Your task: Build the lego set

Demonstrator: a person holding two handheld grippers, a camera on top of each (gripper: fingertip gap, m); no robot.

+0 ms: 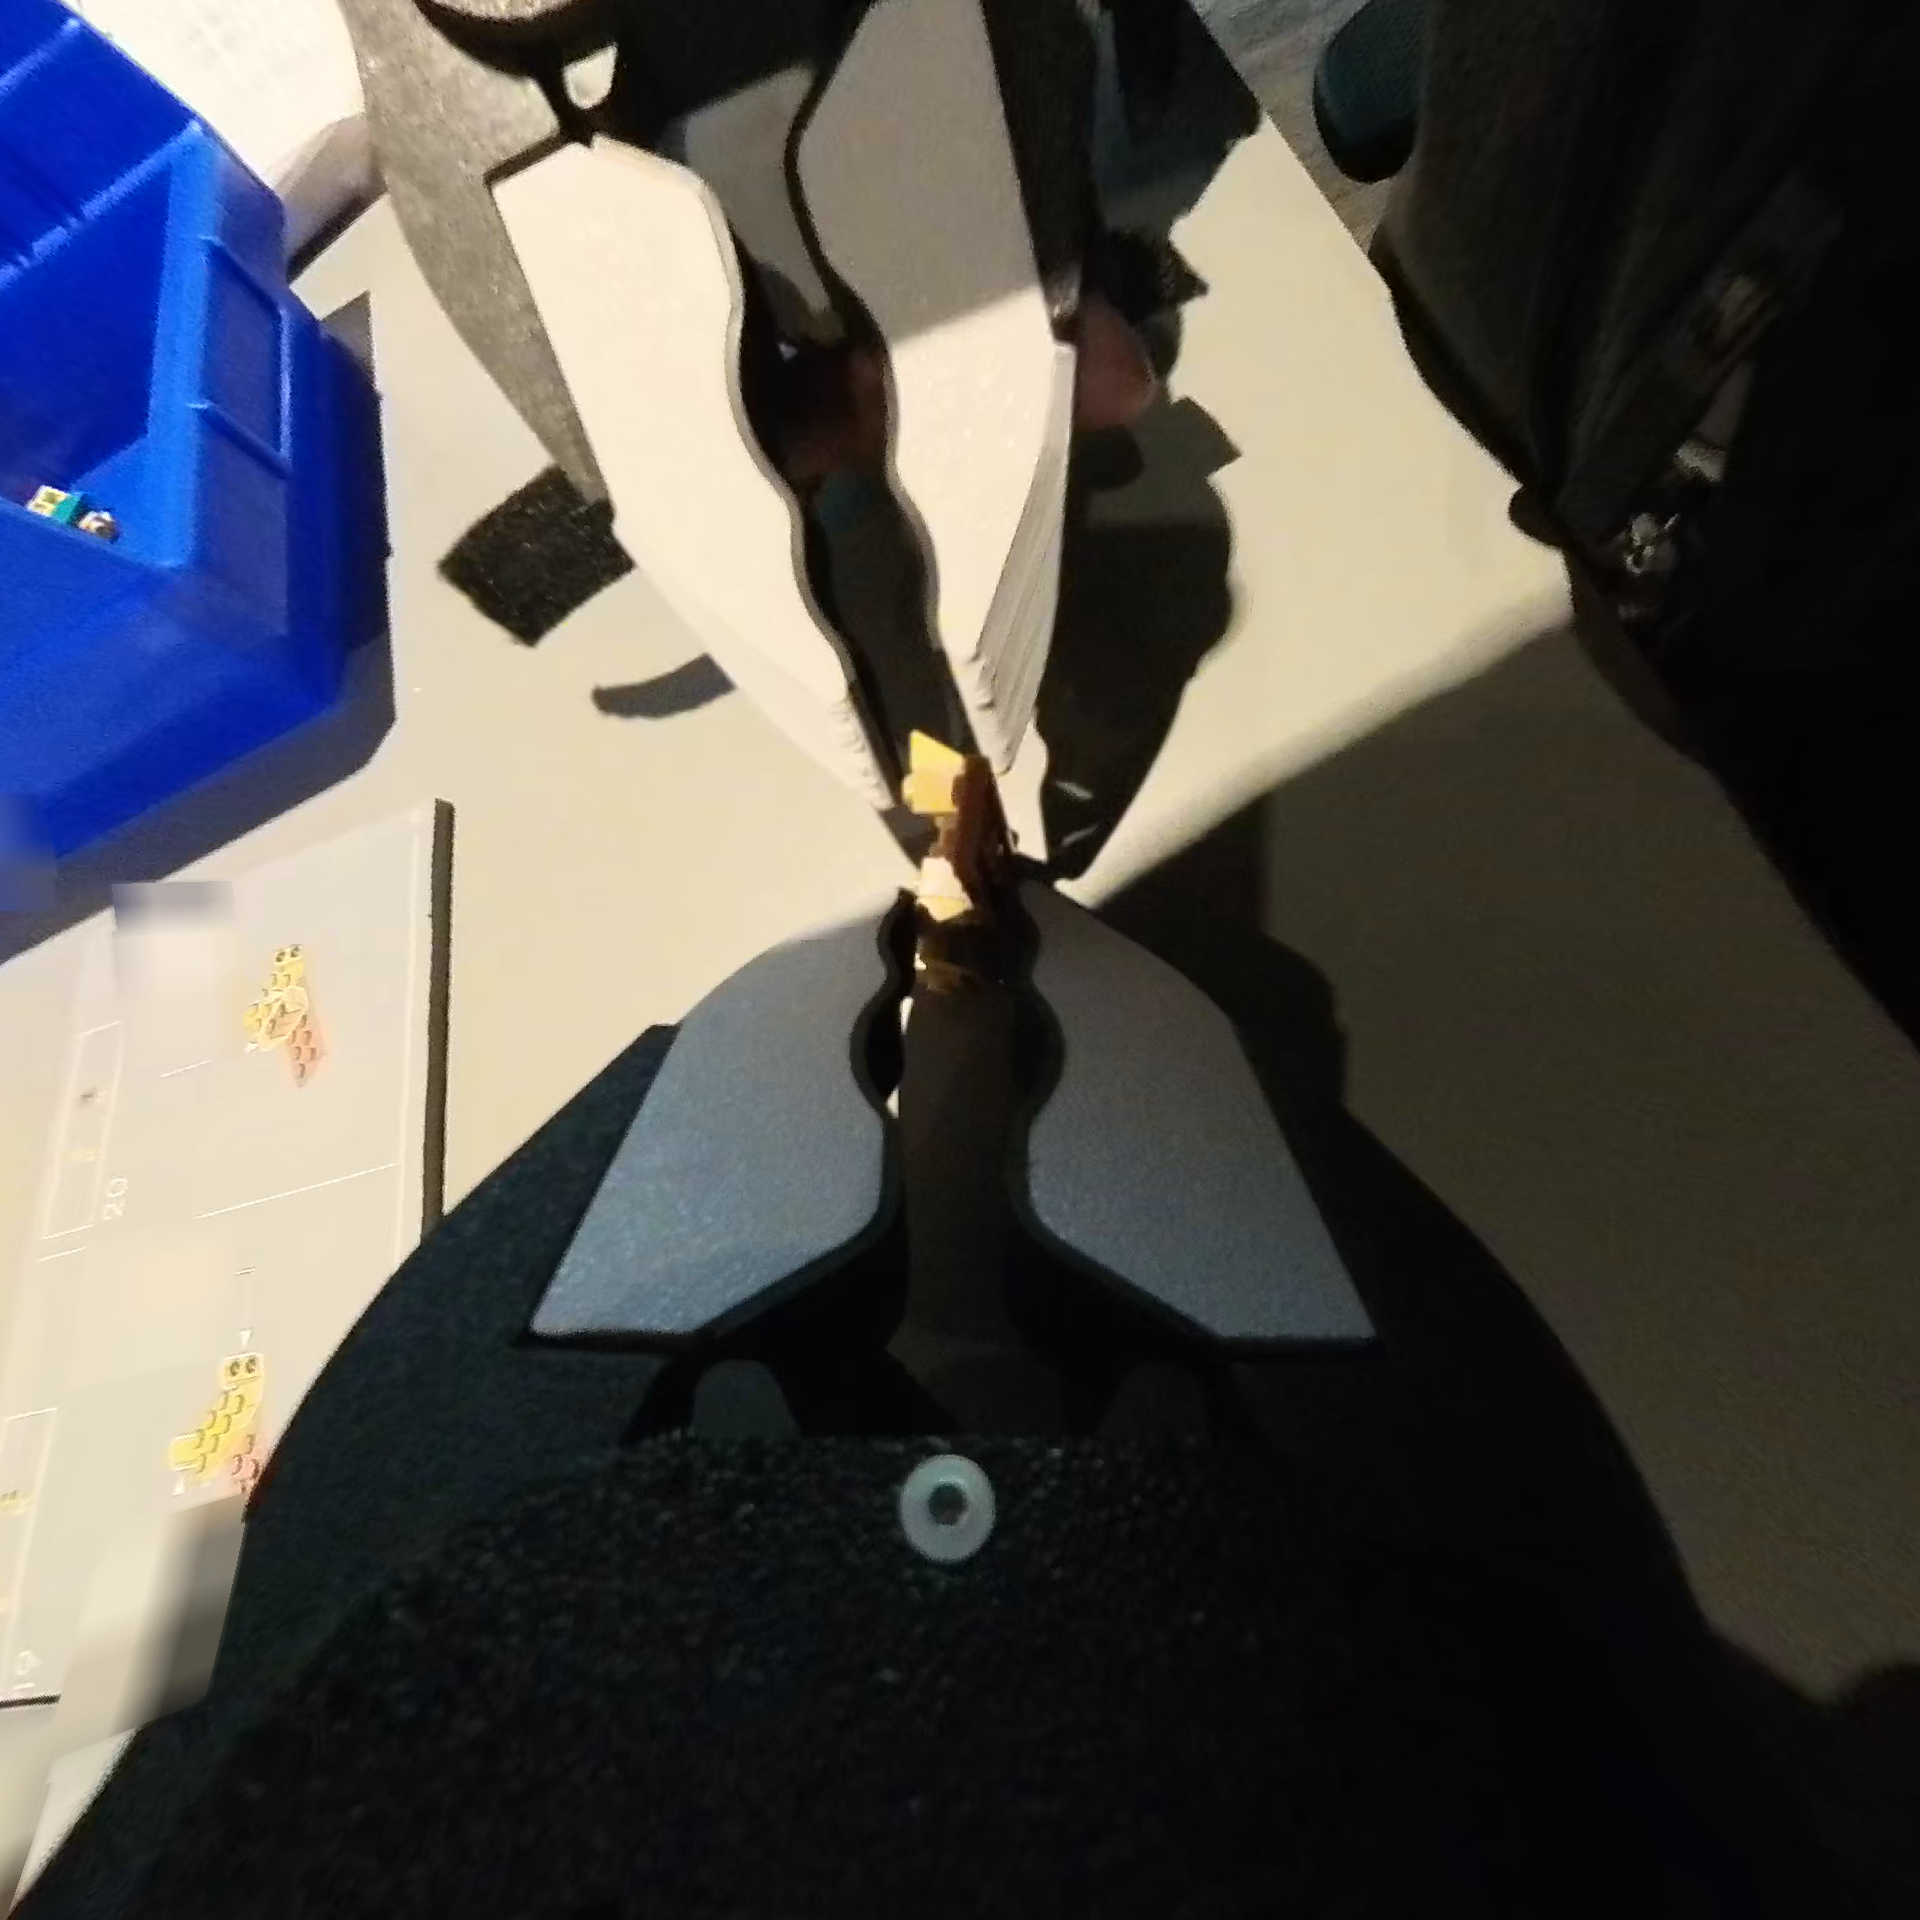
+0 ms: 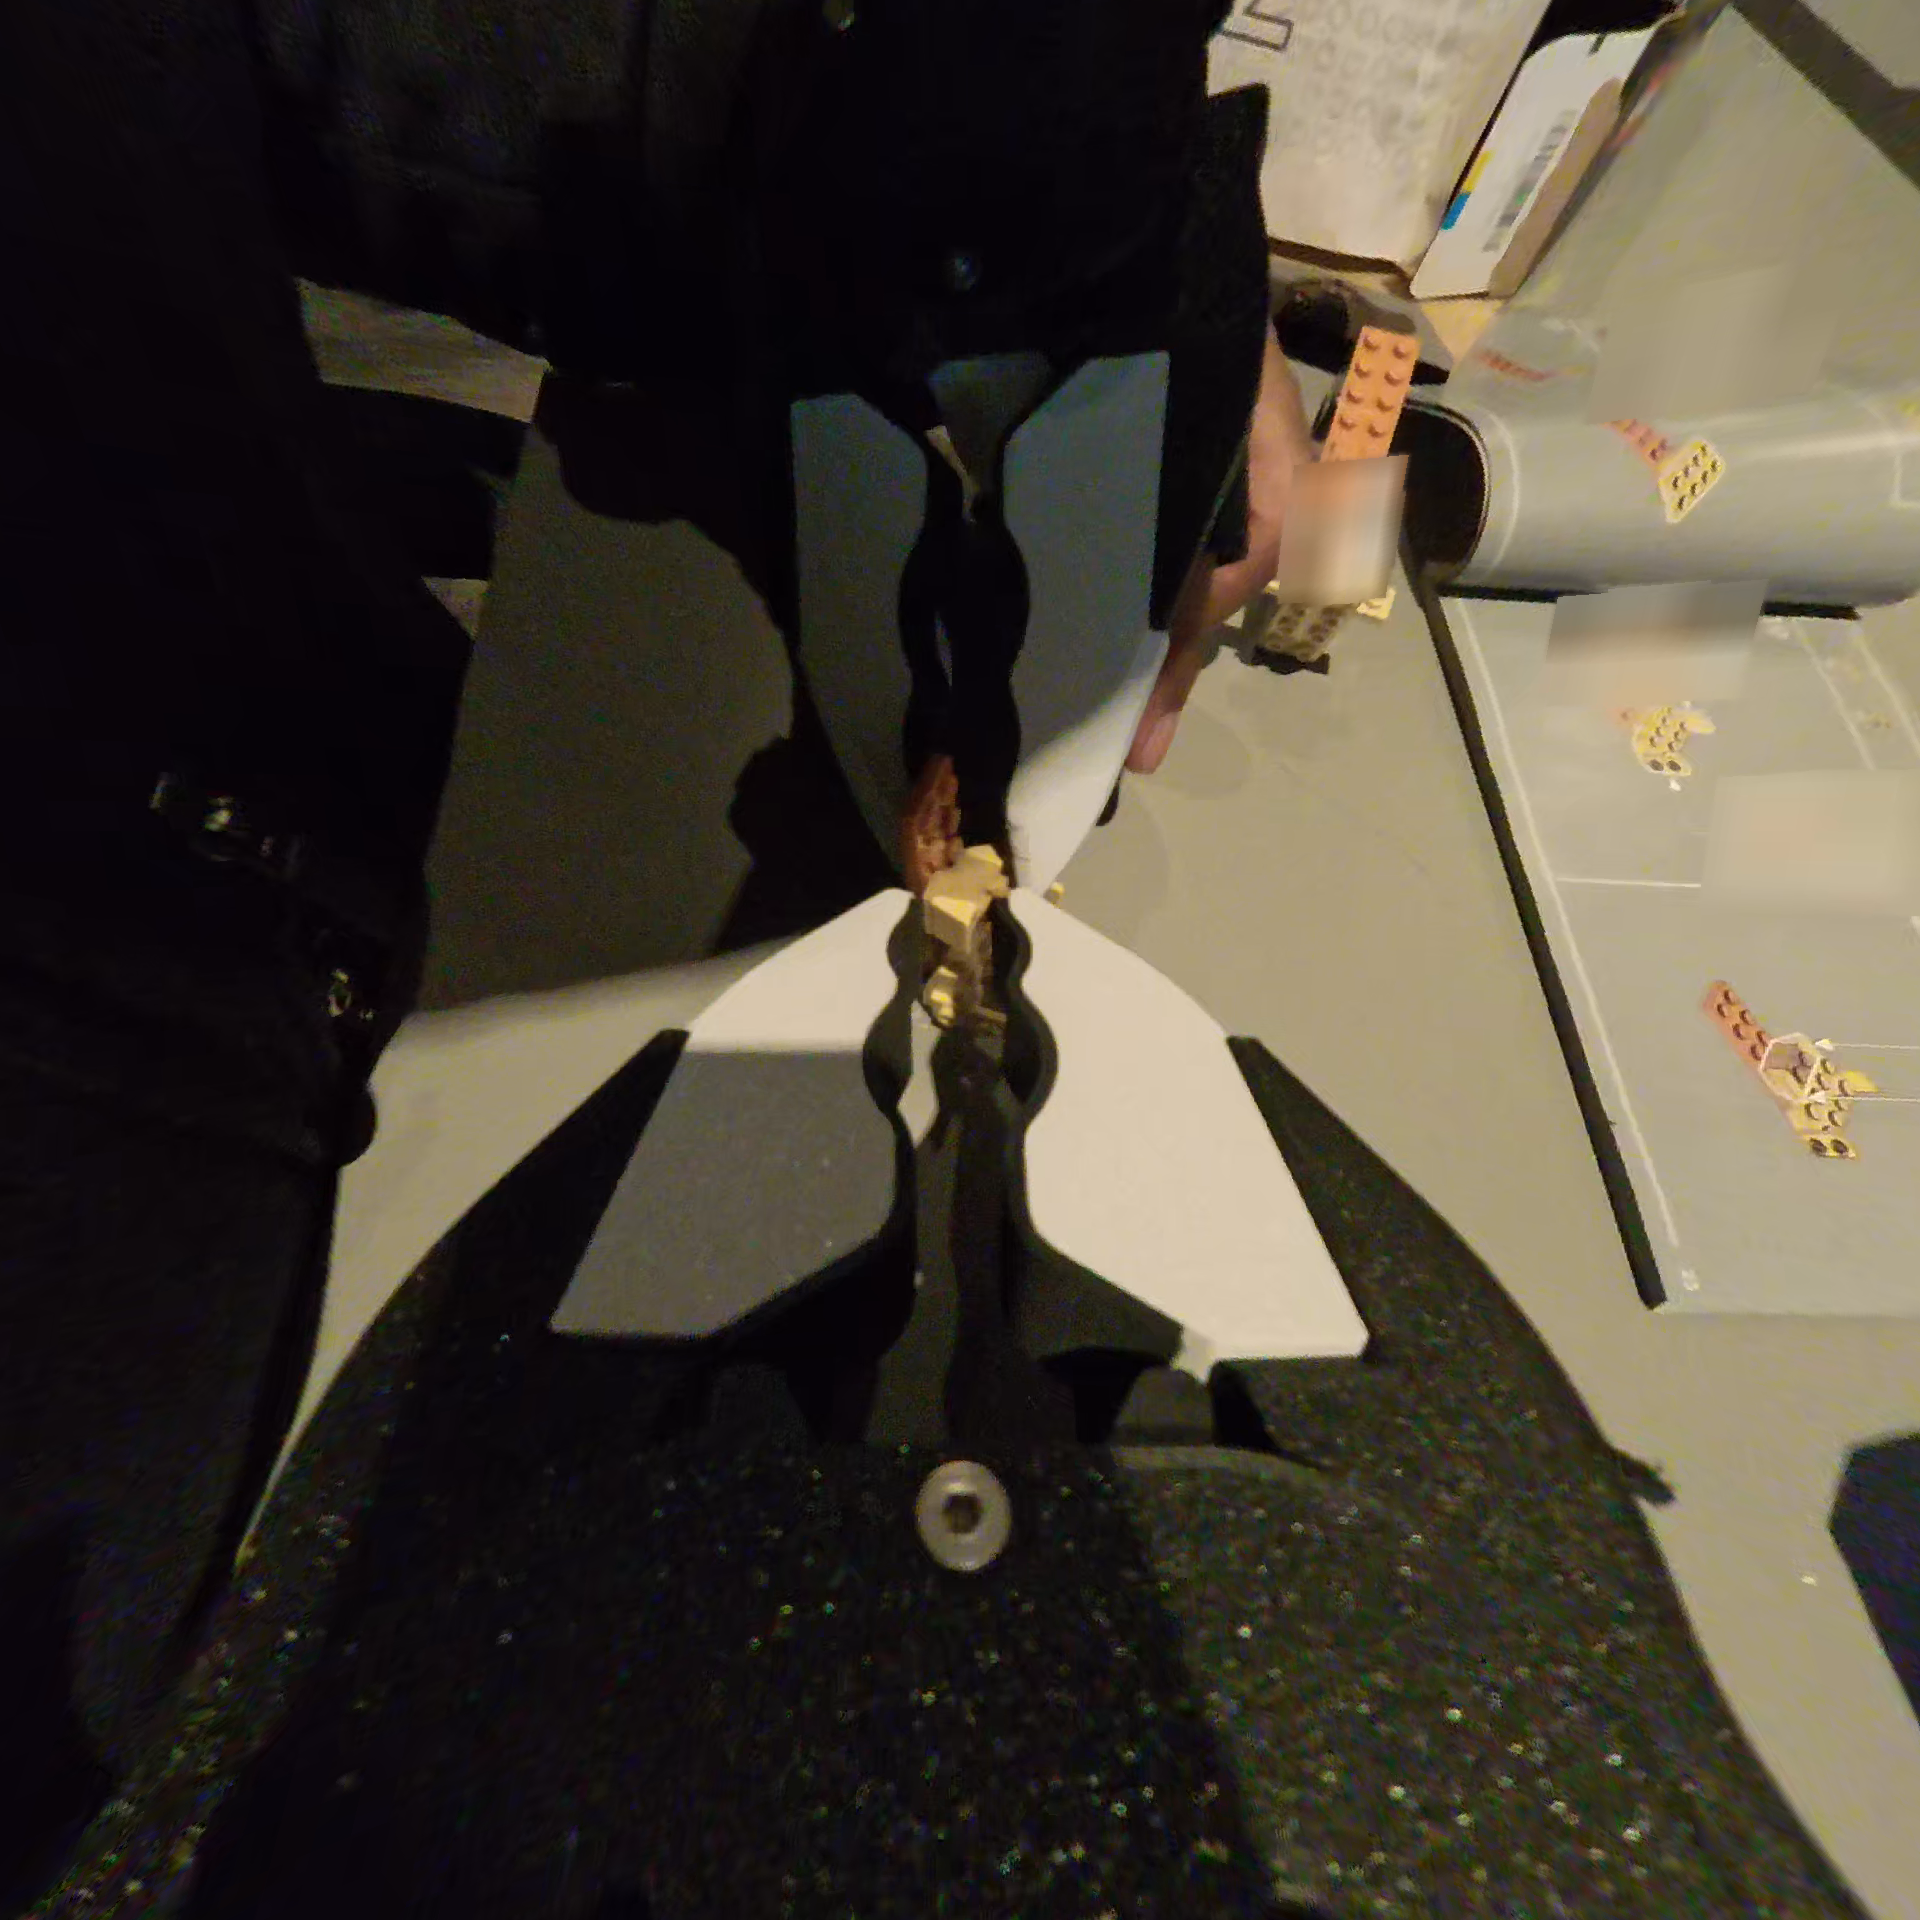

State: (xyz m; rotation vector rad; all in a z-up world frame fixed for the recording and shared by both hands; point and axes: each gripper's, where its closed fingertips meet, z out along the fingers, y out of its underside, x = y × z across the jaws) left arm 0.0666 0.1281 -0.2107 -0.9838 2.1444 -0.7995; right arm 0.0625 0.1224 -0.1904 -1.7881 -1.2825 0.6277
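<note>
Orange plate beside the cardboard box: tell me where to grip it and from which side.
Probably pinch the orange plate across its two long edges, mid-length, coming from above: it looks thin and narrow with studs up, so the short width is easiest to span. Its near end is hidden.

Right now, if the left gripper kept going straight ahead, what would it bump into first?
Most likely the right gripper. It points back at the left gripper tip to tip, with the small tan and brown lego piece pinched between them.

Pale grey surface bearing a blue bin, a black fuzzy patch, an open instruction booklet, a cardboard box and loose tan bricks.
</note>
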